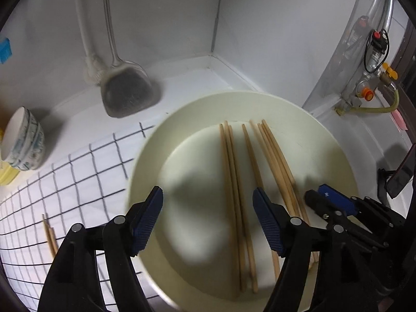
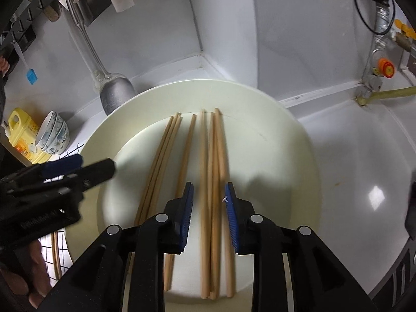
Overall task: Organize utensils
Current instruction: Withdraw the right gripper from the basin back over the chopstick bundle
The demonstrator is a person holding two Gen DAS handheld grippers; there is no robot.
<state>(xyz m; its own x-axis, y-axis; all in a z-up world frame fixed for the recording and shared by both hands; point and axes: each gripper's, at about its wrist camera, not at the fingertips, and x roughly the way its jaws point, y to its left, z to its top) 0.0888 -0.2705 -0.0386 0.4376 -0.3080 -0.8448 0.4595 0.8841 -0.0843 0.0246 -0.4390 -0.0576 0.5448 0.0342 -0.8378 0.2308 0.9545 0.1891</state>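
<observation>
Chopsticks (image 2: 213, 171) on plate (image 2: 286, 140); only left view shows checked mat (image 1: 78, 176).

One plate (image 2: 286, 140), two stacked bowls (image 2: 53, 134) (patterned), one spatula (image 2: 117, 96)

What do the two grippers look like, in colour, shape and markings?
Both are alike: the left gripper and the right gripper have black plastic linkage arms with round silver pivot pins. Each has two flat jaws faced with dark blue, finely ribbed pads. A small white mark is written on one pad of the right gripper.
</observation>
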